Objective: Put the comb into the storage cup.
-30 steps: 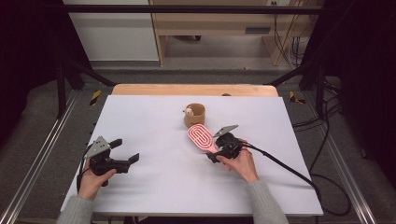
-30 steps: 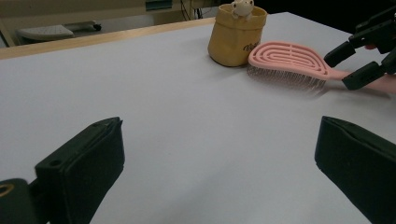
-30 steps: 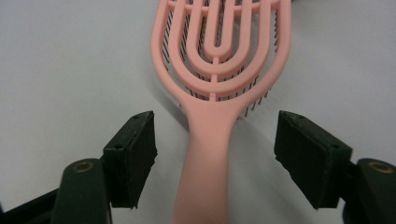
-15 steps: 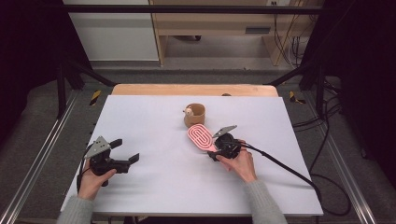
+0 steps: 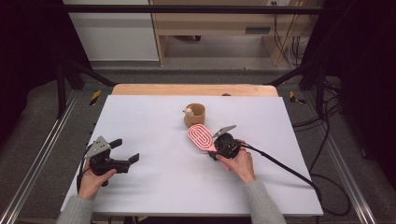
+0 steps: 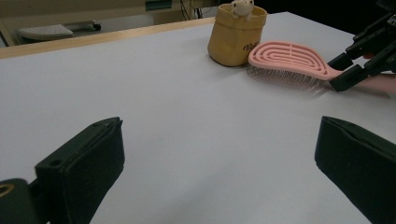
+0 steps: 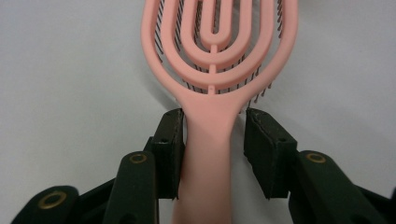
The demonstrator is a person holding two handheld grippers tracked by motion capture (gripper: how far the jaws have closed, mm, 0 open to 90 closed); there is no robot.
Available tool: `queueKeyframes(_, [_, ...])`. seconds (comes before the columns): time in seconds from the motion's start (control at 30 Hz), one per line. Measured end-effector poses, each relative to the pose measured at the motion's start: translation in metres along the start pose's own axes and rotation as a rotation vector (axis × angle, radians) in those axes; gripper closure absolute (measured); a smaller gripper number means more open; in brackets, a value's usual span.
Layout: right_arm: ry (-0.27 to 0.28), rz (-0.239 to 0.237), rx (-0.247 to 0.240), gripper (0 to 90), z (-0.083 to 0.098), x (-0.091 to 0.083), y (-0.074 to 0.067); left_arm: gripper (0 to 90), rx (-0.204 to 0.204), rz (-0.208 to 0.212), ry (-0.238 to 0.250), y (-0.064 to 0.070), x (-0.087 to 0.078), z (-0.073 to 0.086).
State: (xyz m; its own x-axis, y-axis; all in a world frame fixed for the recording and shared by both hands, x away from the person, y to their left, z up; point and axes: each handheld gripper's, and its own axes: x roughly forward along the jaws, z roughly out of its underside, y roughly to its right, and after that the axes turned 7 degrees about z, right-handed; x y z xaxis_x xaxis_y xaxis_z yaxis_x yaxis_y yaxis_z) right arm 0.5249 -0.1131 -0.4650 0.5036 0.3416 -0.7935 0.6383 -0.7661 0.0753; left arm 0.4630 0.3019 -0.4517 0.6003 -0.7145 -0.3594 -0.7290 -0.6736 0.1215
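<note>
Right gripper view: we see the right gripper (image 7: pixel 212 154) level, its jaws just closing around the pink brush (image 7: pixel 215 56) handle, right pad not yet touching. It lies mid-table (image 5: pixel 140 116), toward the right edge.

Grey knit sleeves (image 5: pixel 261 205), black hand-held grippers with brass-ringed screws, grey three-cornered plates, thick black trailing cable (image 5: pixel 289 170)

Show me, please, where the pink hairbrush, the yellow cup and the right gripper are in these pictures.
pink hairbrush (image 7: pixel 215 44): right gripper view, on the ribbed back of its head.
yellow cup (image 6: pixel 233 39): left gripper view, on its side wall.
right gripper (image 7: pixel 212 149): right gripper view, between its two black jaws, over the brush handle.
</note>
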Motion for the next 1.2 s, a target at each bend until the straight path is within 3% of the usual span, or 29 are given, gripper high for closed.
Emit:
queueKeyframes(0.37, [-0.006, 0.000, 0.001, 67.5, 0.0001, 0.0006, -0.0011, 1.4, 0.000, 0.000, 0.000, 0.0000, 0.0000, -0.0001])
queueKeyframes(1.2, [-0.008, 0.007, -0.004, 69.3, 0.0004, -0.0010, -0.0018, 1.4, -0.003, -0.001, 0.003, -0.0002, -0.0004, -0.0001])
